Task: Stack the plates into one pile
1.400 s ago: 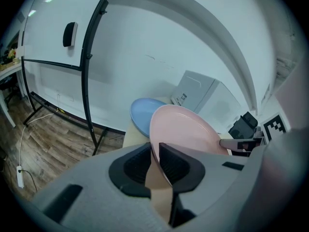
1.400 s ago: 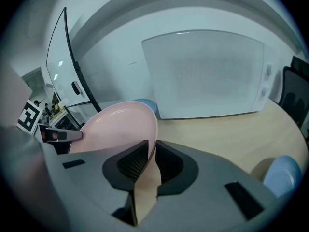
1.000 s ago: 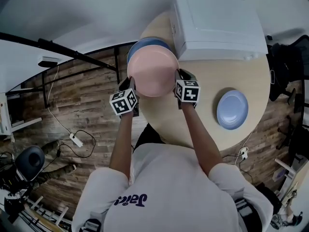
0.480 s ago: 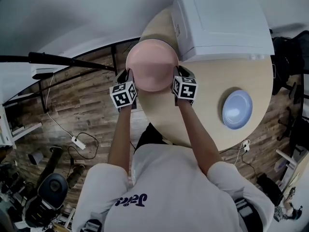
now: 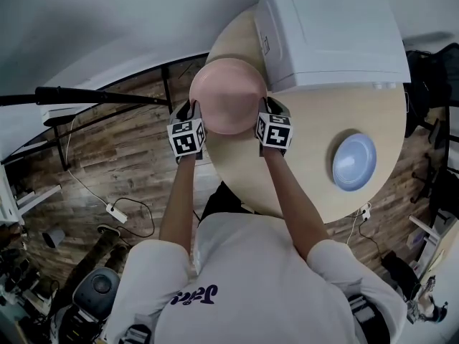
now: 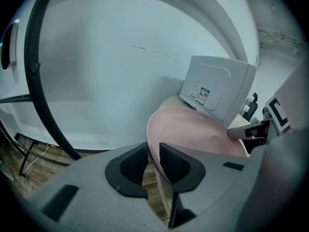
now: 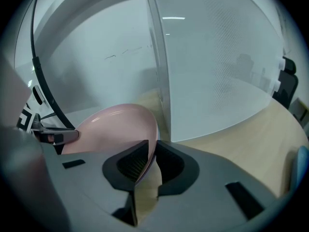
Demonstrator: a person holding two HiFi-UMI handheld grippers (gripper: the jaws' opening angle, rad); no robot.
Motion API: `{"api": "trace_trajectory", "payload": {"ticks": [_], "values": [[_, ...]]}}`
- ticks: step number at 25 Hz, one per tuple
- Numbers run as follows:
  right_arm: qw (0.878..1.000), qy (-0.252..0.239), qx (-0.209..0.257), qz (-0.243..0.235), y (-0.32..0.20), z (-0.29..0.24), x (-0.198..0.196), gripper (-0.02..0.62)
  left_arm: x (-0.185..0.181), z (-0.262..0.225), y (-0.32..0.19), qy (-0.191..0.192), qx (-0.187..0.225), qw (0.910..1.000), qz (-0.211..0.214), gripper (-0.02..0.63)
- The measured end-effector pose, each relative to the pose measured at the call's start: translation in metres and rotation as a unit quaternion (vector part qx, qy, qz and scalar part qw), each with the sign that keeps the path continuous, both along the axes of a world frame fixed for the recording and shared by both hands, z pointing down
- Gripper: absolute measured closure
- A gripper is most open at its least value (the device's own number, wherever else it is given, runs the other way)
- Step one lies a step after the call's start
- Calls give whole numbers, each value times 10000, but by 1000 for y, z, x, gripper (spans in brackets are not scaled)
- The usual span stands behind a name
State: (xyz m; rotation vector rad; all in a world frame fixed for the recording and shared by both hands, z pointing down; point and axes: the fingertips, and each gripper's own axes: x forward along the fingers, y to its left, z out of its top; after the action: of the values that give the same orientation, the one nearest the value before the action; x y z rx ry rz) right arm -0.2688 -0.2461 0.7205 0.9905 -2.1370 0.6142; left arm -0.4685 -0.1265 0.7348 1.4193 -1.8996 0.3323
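Observation:
A pink plate hangs between both grippers over the far left part of the round wooden table. My left gripper is shut on its left rim and my right gripper is shut on its right rim. In the left gripper view the thin rim runs between the dark pads. In the right gripper view the pink plate is pinched the same way. A light blue plate lies alone on the table's right side. What lies under the pink plate is hidden.
A large white box stands on the table right behind and to the right of the pink plate, close to my right gripper. The table's left edge lies beneath the plate, with wooden floor, cables and a black bar beyond.
Both grippers have come down with the pink plate. A blue plate's rim that showed behind it one second ago is now covered by it.

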Motion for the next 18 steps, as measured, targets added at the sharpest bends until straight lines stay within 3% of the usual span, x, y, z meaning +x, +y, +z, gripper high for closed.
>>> {"api": "trace_trajectory", "payload": {"ticks": [4, 6, 7, 13, 16, 18], "values": [[9998, -177, 16, -37, 1, 1, -2, 534, 5, -1, -2, 204, 246, 9994, 116, 504], [9988, -459, -175, -64, 6, 0, -6, 392, 8, -6, -2, 425, 450, 9980, 134, 432], [9980, -569, -251, -63, 10, -1, -6, 376, 8, -9, -1, 505, 540, 9972, 104, 403], [9960, -831, -326, 10, 21, 4, 5, 376, 2, -1, 8, 1195, 813, 9893, -217, 356], [9931, -1010, -601, 52, 23, 13, 3, 376, 5, 7, 4, 1978, 918, 9753, -364, 356], [9914, -1062, -756, 57, 25, 19, 1, 377, 7, 12, 3, 2286, 931, 9679, -485, 356]]}}
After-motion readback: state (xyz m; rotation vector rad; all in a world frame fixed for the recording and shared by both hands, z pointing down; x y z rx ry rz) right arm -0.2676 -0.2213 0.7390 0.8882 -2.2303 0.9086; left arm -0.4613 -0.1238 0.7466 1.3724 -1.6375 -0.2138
